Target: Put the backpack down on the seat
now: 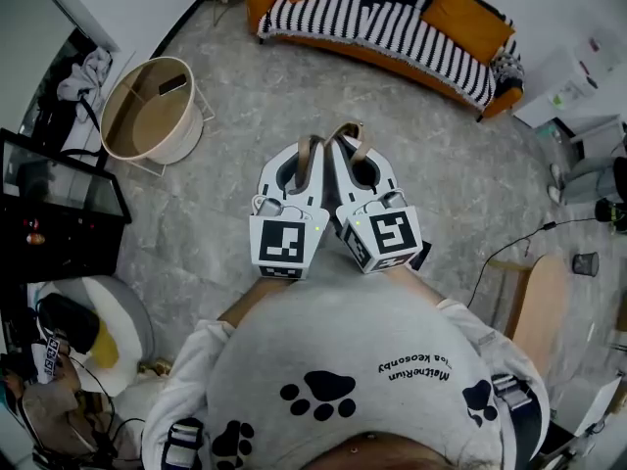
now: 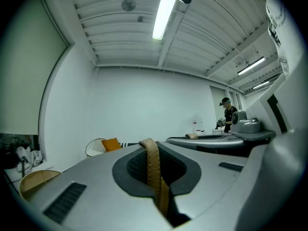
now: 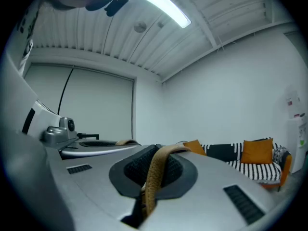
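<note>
The left gripper (image 1: 313,150) and right gripper (image 1: 341,145) are smooth matt grey plastic with dark, finely ribbed pads (image 2: 136,165). The straps (image 2: 154,170) look like tan matt leather. The sofa (image 1: 392,32) has a striped knitted cover and orange cloth cushions (image 1: 470,18). The floor (image 1: 294,106) before the sofa is smooth, mottled grey.

Printed small and dark in two lines on the grey sweatshirt (image 1: 294,341), upside down in the head view: roughly "MatcheRiun" over "Toa keosonby", letters too small to trust. Black paw prints (image 1: 319,396) on the same cloth. One black-and-white square marker each on left cube (image 1: 282,244) and right cube (image 1: 388,235). Nothing else legible.
</note>
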Demonstrator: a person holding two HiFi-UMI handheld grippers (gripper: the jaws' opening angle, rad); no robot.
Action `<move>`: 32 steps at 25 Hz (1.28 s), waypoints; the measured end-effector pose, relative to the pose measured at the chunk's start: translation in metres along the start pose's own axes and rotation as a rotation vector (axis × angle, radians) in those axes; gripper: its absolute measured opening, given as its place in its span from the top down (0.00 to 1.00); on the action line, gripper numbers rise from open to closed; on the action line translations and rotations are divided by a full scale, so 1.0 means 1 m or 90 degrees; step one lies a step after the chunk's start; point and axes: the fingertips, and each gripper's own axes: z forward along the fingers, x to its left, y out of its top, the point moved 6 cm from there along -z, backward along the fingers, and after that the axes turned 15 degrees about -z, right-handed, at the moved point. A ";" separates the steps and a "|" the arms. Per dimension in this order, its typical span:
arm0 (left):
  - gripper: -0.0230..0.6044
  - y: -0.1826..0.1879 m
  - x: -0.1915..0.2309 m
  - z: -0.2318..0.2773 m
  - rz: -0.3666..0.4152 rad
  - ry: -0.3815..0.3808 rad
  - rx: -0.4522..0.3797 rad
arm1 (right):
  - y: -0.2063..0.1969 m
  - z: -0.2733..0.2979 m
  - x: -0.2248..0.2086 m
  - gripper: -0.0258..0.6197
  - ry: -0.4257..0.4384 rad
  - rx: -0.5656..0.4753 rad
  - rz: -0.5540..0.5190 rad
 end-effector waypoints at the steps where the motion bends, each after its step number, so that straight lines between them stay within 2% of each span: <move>1: 0.93 0.001 0.004 0.007 0.002 0.003 -0.002 | -0.002 0.007 -0.004 0.91 0.003 -0.001 0.005; 8: 0.93 0.006 0.033 0.078 -0.002 0.032 -0.003 | -0.016 0.072 -0.051 0.91 0.041 -0.010 0.021; 17: 0.93 0.026 0.057 0.195 -0.005 0.075 -0.012 | -0.024 0.163 -0.141 0.91 0.089 -0.014 0.015; 23: 0.93 0.027 0.064 0.261 -0.011 0.102 -0.024 | -0.036 0.208 -0.196 0.91 0.124 -0.032 0.019; 28: 0.93 0.025 0.065 0.298 -0.011 0.133 -0.024 | -0.048 0.231 -0.227 0.91 0.156 -0.037 0.034; 32: 0.93 0.025 0.068 0.310 -0.009 0.137 -0.016 | -0.052 0.241 -0.237 0.91 0.157 -0.035 0.050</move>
